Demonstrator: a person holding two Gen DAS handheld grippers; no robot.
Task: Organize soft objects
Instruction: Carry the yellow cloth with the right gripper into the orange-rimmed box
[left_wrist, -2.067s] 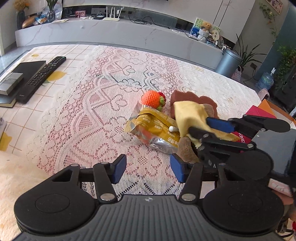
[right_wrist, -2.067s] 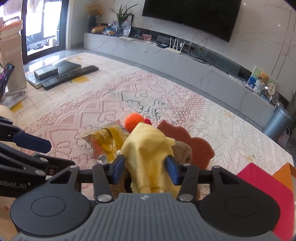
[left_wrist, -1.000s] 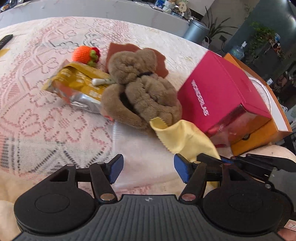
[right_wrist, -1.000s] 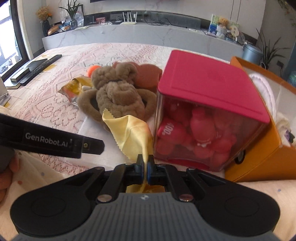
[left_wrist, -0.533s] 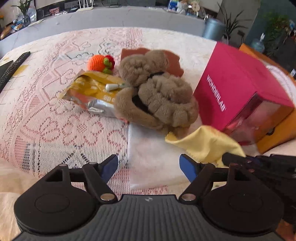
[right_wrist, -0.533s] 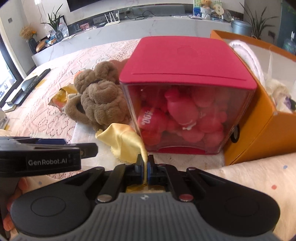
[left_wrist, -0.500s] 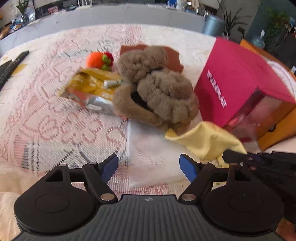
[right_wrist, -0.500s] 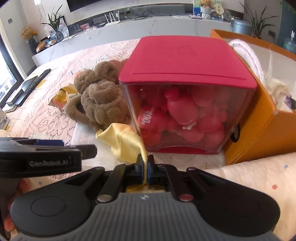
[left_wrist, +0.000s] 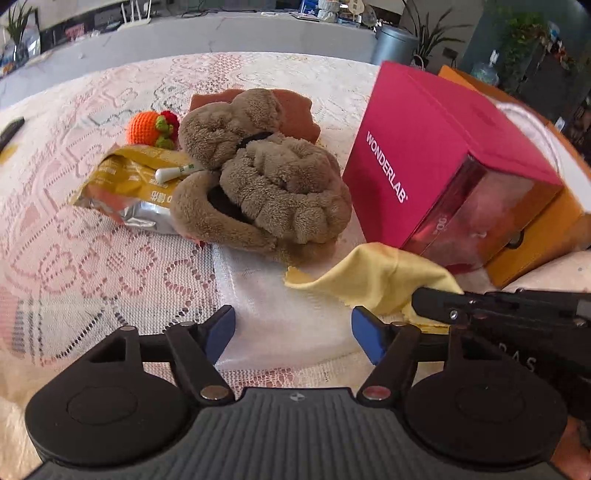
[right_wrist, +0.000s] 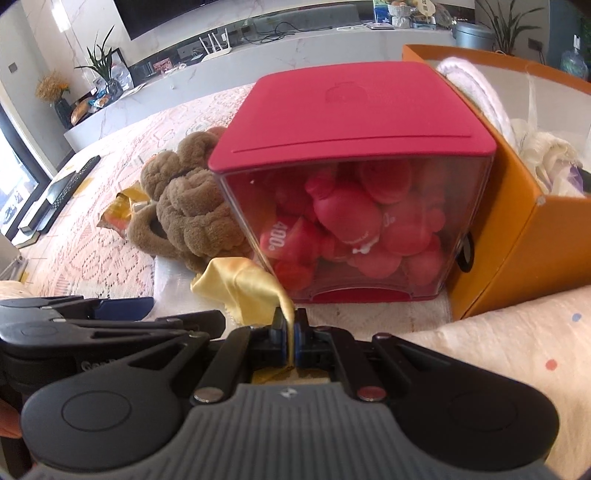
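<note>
- Our right gripper (right_wrist: 290, 338) has its fingers pressed together on a fold of the yellow cloth (right_wrist: 243, 286); the thin, satiny sheet rises from between the pads and drapes forward onto the lace cover.
- Our left gripper (left_wrist: 293, 328) has its blue-padded fingers (left_wrist: 221, 328) spread wide; they have just been closing a little, with nothing between them but a clear plastic sheet (left_wrist: 273, 314) lying flat on the surface below.
- The yellow cloth (left_wrist: 373, 278) has a pinked, zigzag edge; its free corner lies just in front of the brown plush toy (left_wrist: 266, 184).
- The plush toy is fuzzy and lumpy, knotted in thick rolls, and rests partly on a crinkled gold foil packet (left_wrist: 125, 184).
- A small crocheted orange ball (left_wrist: 146, 127) sits behind the packet.
- A magenta box (right_wrist: 351, 110) with a clear front, holding glossy red rounded shapes, stands beside the toy, against an orange carton (right_wrist: 528, 229).
- The pink lace cover (left_wrist: 74, 251) spreads under everything.
</note>
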